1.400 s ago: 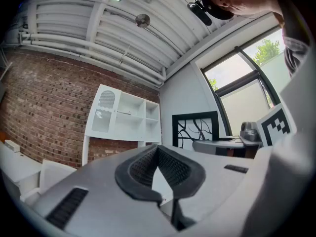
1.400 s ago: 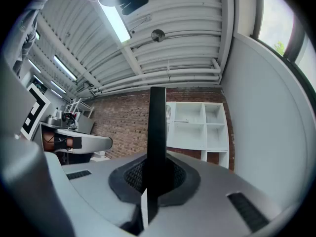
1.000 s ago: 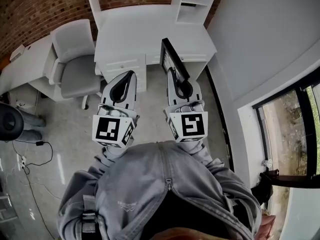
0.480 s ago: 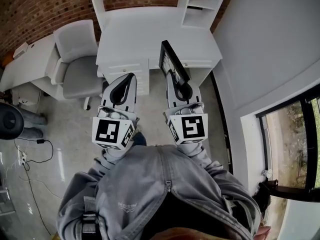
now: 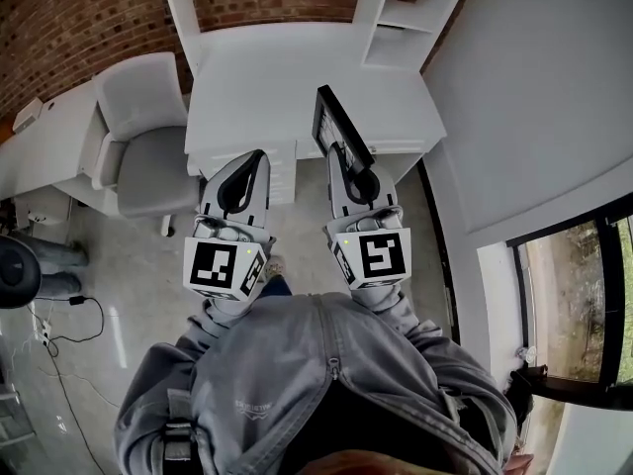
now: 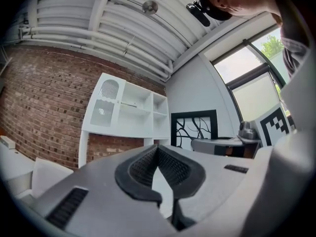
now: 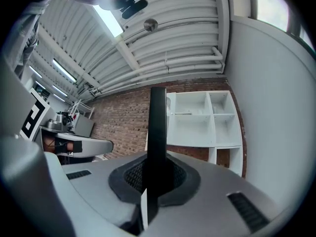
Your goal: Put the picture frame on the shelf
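Observation:
A black picture frame (image 5: 334, 125) stands up edge-on from my right gripper (image 5: 343, 154), which is shut on its lower edge. In the right gripper view the picture frame (image 7: 157, 132) is a dark vertical bar clamped in that gripper (image 7: 157, 168), with the white shelf (image 7: 207, 117) behind it. My left gripper (image 5: 259, 154) is held beside it, shut and with nothing in it. In the left gripper view the closed left gripper (image 6: 158, 149) points at the shelf (image 6: 128, 110), and the frame's branch picture (image 6: 193, 127) shows to the right. The shelf (image 5: 401, 13) sits on the desk's far right.
The white desk (image 5: 287, 72) with drawers stands straight ahead against a brick wall. A grey office chair (image 5: 148, 137) is at its left. A white wall (image 5: 524, 77) and a window (image 5: 584, 285) close off the right side. Cables (image 5: 69, 315) lie on the floor at left.
The desk and shelf have slid down in the head view, so they are nearer. Both grippers keep their pose, and the right one still holds the frame.

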Demonstrator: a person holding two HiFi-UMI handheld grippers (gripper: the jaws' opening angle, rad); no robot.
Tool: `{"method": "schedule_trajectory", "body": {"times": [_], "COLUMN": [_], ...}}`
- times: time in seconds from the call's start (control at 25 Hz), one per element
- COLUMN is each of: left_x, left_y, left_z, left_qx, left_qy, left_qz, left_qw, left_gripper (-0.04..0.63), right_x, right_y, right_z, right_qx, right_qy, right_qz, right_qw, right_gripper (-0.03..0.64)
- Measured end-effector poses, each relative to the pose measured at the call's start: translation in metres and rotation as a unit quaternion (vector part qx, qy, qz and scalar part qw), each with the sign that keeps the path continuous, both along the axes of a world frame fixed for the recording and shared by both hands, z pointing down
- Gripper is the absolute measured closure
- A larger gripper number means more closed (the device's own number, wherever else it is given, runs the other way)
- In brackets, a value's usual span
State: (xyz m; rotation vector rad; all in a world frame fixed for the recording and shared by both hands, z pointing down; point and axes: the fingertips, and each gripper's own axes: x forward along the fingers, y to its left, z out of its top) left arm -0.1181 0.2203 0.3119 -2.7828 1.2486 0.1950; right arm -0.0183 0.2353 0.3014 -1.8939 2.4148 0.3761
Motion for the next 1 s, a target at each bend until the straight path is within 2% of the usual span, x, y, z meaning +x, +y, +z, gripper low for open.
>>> {"method": "schedule_trajectory", "body": {"times": [0.16,0.44,1.0], "left_x": [-0.007,-0.009,-0.01], "left_y": [-0.046,-0.107,-0.169], "left_z": [-0.008,-0.008,0.004], "left_qx": [0.011,0.007,0.0], "left_qy": [0.005,0.005,0.004], "left_qz": [0.0,0.023,0.064], "left_qw": [0.9999,0.9997,0.9979], "left_gripper": [0.588,0.588,0.588], "right_x": [-0.002,-0.007,-0.013], "right_y": [-0.045,-0.101,-0.155], "right_z": [-0.004,-0.005,0.003], "right_qx": [0.004,0.003,0.004], "right_qy": [0.005,0.004,0.008], "right_qz": [0.005,0.023,0.054], "right_qw": [1.0,1.0,0.999], "right_gripper": [0.584,0.584,0.584]}}
